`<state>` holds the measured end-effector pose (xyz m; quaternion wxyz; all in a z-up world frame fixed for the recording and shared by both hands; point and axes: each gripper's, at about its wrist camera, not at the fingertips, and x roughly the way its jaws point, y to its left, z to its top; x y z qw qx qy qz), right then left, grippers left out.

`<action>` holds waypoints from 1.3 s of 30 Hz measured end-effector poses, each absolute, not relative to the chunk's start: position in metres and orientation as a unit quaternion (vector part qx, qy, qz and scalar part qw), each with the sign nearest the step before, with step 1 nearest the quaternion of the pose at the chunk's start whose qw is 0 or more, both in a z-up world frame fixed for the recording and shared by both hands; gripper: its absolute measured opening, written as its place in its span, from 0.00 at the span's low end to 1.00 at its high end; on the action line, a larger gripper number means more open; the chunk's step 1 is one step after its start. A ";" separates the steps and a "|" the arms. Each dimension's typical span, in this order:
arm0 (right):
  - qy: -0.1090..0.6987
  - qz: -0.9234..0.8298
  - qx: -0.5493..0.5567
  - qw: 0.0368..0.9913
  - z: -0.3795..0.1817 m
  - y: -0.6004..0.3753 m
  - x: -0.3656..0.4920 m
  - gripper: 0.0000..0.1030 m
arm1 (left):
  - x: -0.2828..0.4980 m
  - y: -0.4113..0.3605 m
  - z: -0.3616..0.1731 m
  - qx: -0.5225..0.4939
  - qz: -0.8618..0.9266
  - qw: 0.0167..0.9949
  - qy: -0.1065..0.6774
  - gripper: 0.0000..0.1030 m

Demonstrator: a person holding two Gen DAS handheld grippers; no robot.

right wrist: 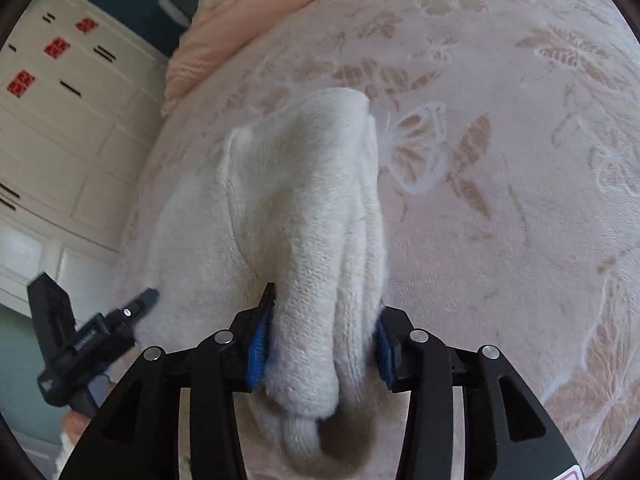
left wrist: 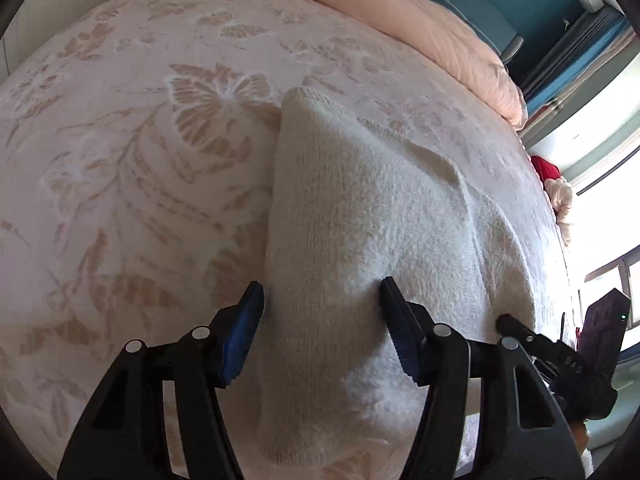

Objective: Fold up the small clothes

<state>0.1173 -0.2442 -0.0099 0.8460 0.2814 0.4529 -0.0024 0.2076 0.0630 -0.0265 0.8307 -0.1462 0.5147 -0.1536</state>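
My right hand-held gripper (right wrist: pixel 324 336) pinches a bunched fold of the cream knit (right wrist: pixel 288 216), which lies ahead on the bed (right wrist: pixel 520 200). My left hand-held gripper (left wrist: pixel 322 312) is spread, one finger on the knit, the other just beside its edge.

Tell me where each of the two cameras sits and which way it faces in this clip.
Left wrist: sits on the left gripper, facing forward over the cream knit garment on the butterfly-print blanket; its open fingers straddle the garment's edge.
Right wrist: sits on the right gripper, facing the same garment; its fingers are clamped on a bunched fold.
Shared: the garment, the blanket, the pink duvet, and each view catches the other gripper at its edge.
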 end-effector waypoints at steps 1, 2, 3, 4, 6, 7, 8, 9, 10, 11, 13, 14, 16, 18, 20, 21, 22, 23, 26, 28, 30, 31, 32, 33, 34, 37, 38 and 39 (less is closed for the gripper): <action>0.432 -0.006 0.263 0.863 0.007 -0.241 0.105 0.42 | 0.199 0.067 -0.016 -0.135 -0.148 0.839 0.505 0.56; 0.415 0.004 0.252 0.874 0.020 -0.236 0.095 0.41 | 0.190 0.072 -0.006 -0.123 -0.147 0.847 0.495 0.57; 0.415 0.016 0.238 0.878 0.025 -0.229 0.089 0.34 | 0.179 0.073 0.004 -0.109 -0.144 0.857 0.483 0.59; 0.424 0.023 0.216 0.879 0.024 -0.221 0.087 0.26 | 0.168 0.074 0.010 -0.094 -0.140 0.865 0.472 0.60; 0.459 0.031 0.168 0.872 0.004 -0.208 0.089 0.01 | 0.153 0.069 0.008 -0.063 -0.133 0.869 0.473 0.61; 0.487 0.010 0.138 0.862 -0.016 -0.206 0.096 0.00 | 0.149 0.064 0.000 -0.047 -0.132 0.864 0.483 0.61; 0.509 -0.008 0.125 0.852 -0.038 -0.210 0.100 0.00 | 0.147 0.060 -0.014 -0.030 -0.125 0.858 0.497 0.61; 0.507 -0.012 0.144 0.850 -0.047 -0.219 0.097 0.00 | 0.148 0.058 -0.031 -0.014 -0.107 0.851 0.514 0.63; 0.498 -0.012 0.176 0.849 -0.040 -0.226 0.093 0.00 | 0.149 0.058 -0.045 -0.012 -0.100 0.843 0.528 0.63; 0.486 -0.006 0.194 0.852 -0.028 -0.228 0.088 0.00 | 0.146 0.063 -0.052 -0.022 -0.095 0.841 0.533 0.63; 0.456 0.000 0.162 0.875 0.000 -0.219 0.078 0.00 | 0.142 0.070 -0.047 -0.042 -0.086 0.844 0.527 0.64; 0.454 0.003 0.136 0.881 0.005 -0.212 0.076 0.00 | 0.142 0.069 -0.044 -0.038 -0.085 0.845 0.526 0.64; 0.487 -0.004 0.096 0.868 -0.016 -0.209 0.084 0.00 | 0.142 0.063 -0.044 -0.021 -0.082 0.847 0.525 0.64; 0.526 -0.028 0.079 0.846 -0.052 -0.218 0.093 0.00 | 0.140 0.060 -0.044 -0.014 -0.077 0.847 0.526 0.64; 0.511 -0.032 0.120 0.850 -0.039 -0.224 0.090 0.00 | 0.136 0.057 -0.038 -0.011 -0.076 0.845 0.530 0.64; 0.499 -0.031 0.143 0.854 -0.027 -0.226 0.084 0.00 | 0.131 0.056 -0.032 -0.006 -0.073 0.847 0.527 0.62; 0.484 -0.028 0.157 0.860 -0.015 -0.226 0.077 0.00 | 0.126 0.054 -0.025 0.002 -0.072 0.851 0.521 0.62; 0.473 -0.025 0.160 0.866 -0.005 -0.223 0.069 0.00 | 0.120 0.053 -0.019 0.010 -0.074 0.854 0.514 0.62; 0.464 -0.025 0.152 0.872 0.010 -0.208 0.046 0.00 | 0.104 0.049 -0.009 0.031 -0.079 0.862 0.500 0.68; 0.465 -0.035 0.145 0.873 0.011 -0.202 0.034 0.00 | 0.097 0.046 -0.011 0.038 -0.079 0.859 0.505 0.68; 0.471 -0.044 0.154 0.868 0.006 -0.199 0.022 0.00 | 0.090 0.043 -0.010 0.042 -0.080 0.859 0.505 0.68; 0.474 -0.047 0.158 0.865 0.002 -0.198 0.016 0.00 | 0.086 0.041 -0.009 0.044 -0.080 0.860 0.502 0.68; 0.477 -0.051 0.159 0.863 -0.002 -0.198 0.012 0.00 | 0.081 0.040 -0.008 0.047 -0.080 0.861 0.500 0.68; 0.481 -0.054 0.158 0.861 -0.005 -0.196 0.007 0.01 | 0.076 0.038 -0.007 0.052 -0.079 0.862 0.497 0.68; 0.483 -0.055 0.158 0.859 -0.008 -0.193 0.002 0.01 | 0.072 0.036 -0.006 0.056 -0.079 0.863 0.495 0.68; 0.483 -0.053 0.154 0.860 -0.010 -0.187 -0.009 0.01 | 0.061 0.033 -0.003 0.064 -0.075 0.868 0.487 0.69; 0.481 -0.054 0.150 0.862 -0.009 -0.185 -0.012 0.01 | 0.057 0.032 -0.002 0.066 -0.073 0.869 0.486 0.69; 0.478 -0.054 0.147 0.864 -0.008 -0.182 -0.015 0.01 | 0.054 0.031 -0.002 0.066 -0.073 0.869 0.485 0.69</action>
